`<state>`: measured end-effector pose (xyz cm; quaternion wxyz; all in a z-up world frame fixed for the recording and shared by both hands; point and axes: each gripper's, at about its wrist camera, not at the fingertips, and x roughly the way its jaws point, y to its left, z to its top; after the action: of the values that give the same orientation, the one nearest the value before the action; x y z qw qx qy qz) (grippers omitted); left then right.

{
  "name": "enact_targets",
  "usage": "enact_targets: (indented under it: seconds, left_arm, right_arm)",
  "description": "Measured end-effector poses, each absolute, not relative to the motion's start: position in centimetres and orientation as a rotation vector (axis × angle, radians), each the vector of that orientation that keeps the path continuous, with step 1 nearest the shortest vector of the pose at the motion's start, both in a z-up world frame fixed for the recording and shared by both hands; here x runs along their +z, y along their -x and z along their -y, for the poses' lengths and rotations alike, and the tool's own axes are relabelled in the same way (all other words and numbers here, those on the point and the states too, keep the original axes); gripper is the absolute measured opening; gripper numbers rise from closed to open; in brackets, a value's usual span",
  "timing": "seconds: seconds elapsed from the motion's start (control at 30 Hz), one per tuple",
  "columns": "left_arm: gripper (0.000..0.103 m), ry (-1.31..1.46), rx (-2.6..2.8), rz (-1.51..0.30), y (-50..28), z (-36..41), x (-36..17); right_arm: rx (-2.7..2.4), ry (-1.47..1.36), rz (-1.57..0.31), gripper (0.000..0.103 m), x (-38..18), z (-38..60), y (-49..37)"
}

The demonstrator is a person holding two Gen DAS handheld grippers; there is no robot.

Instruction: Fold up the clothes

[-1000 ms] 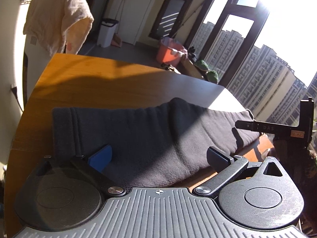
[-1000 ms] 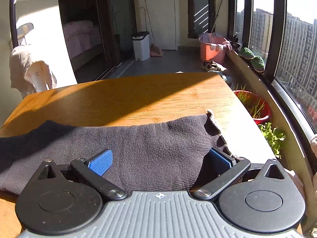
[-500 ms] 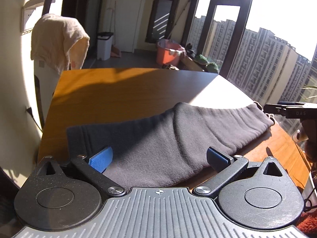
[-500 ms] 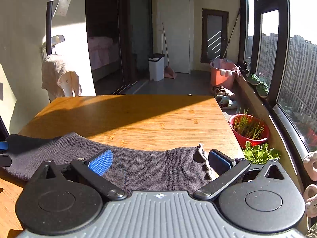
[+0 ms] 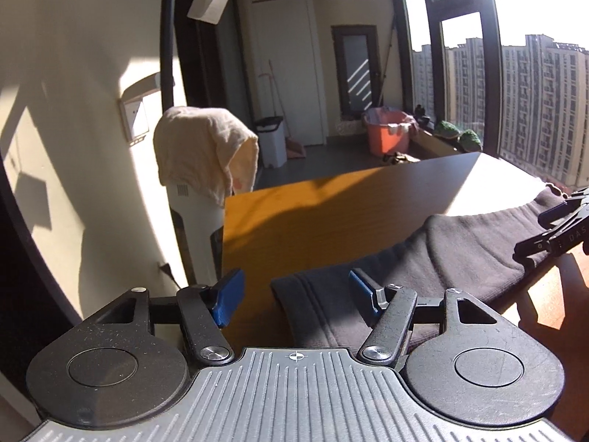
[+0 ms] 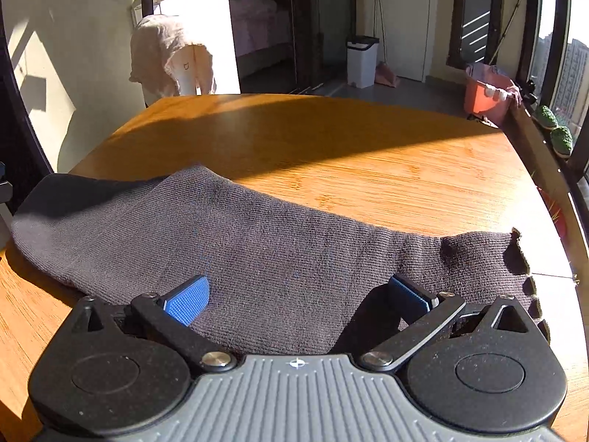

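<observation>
i see the wooden table (image 6: pixel 368 169) with the dark knit garment (image 6: pixel 257 243) lying along its near edge, long axis running left to right between my tongs. right gripper (image 6: pixel 298 300) sits nearer its middle, left gripper (image 5: pixel 294 294) at its ribbed end; both gape, holding nothing.

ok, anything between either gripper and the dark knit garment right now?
Nothing visible. The right gripper is open directly over the dark knit garment; the left gripper is open at its ribbed end. The wooden table beyond looks bare.
</observation>
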<state>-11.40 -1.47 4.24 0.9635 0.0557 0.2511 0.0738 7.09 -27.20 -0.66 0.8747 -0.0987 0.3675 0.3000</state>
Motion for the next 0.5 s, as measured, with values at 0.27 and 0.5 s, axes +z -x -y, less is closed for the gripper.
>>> enact_targets:
  seconds: [0.27, 0.5]
  left_arm:
    - [0.07, -0.18, 0.102, -0.496, 12.7, 2.1, 3.1]
    - [0.068, -0.383, 0.05, -0.492, 13.5, 4.0, 2.7]
  right_arm:
    - [0.89, 0.275, -0.484, 0.058, 4.0, 23.1, -3.1]
    - [1.155, 0.444, -0.496, 0.037, 2.4, 18.4, 0.1]
